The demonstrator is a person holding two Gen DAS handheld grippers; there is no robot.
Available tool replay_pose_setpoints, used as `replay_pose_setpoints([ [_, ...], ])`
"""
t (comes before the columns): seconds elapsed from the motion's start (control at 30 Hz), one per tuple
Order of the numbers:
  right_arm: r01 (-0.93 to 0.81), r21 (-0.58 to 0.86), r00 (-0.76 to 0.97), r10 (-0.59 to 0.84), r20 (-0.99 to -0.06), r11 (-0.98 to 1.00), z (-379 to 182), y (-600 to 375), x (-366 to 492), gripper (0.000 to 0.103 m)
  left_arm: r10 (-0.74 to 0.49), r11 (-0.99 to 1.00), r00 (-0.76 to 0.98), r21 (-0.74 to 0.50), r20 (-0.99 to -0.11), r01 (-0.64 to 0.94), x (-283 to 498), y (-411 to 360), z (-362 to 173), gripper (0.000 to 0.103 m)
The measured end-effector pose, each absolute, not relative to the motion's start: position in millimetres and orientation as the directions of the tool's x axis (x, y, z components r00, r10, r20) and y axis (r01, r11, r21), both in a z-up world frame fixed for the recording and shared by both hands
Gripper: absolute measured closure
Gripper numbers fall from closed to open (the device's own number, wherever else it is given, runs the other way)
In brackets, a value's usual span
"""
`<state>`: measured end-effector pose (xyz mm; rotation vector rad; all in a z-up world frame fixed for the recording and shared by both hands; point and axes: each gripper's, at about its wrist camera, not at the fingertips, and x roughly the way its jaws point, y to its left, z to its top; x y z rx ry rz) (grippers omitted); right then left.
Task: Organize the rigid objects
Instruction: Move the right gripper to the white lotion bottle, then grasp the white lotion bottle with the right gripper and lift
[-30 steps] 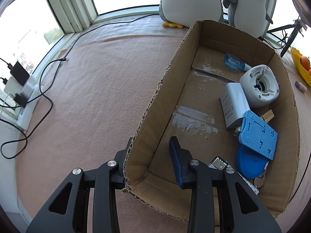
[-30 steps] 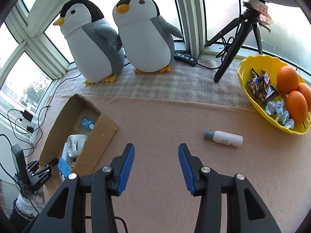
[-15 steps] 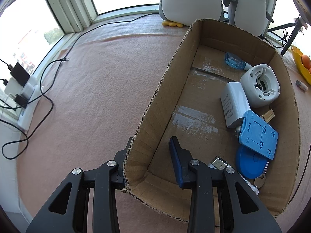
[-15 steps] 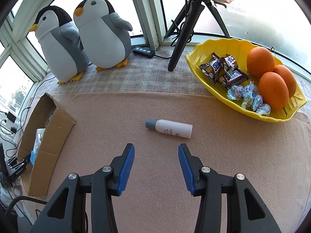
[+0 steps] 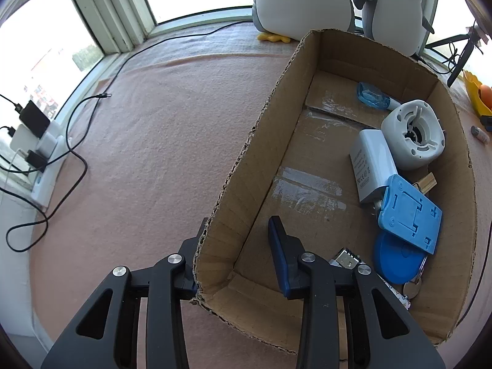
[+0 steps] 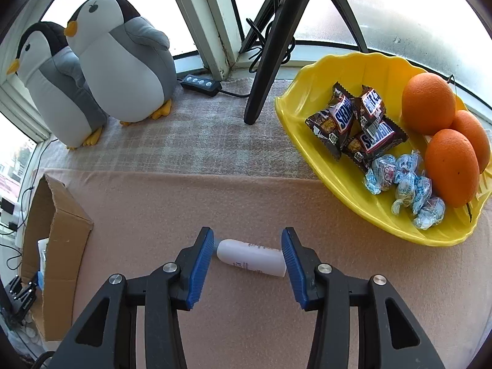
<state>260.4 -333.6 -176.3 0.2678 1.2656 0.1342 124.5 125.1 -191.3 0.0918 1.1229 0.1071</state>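
The right gripper (image 6: 247,255) straddles the white bottle (image 6: 252,260), which lies flat on the pink cloth (image 6: 172,196); its jaws have just been closing, and the bottle sits between them, the pads not yet pressing it. The left gripper (image 5: 233,249) is clamped on the near wall of the box (image 5: 252,160). Further in, the box already holds a blue disc (image 5: 396,261), a blue stand (image 5: 412,215), a charger (image 5: 372,163), a white round device (image 5: 413,138) and a blue tube (image 5: 375,100). So most of the sorting looks done; the bottle seems to be the last loose piece, still to be lifted and dropped in.
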Motion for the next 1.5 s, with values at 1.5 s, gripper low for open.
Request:
replay_pose_setpoints([
  [1.5,-0.283,0.158,0.165,0.211,-0.964,0.946,-156,-266,142,0.070,0.128,0.991,0.446,0.131,-0.886,-0.025,121,123,-190,0.069],
])
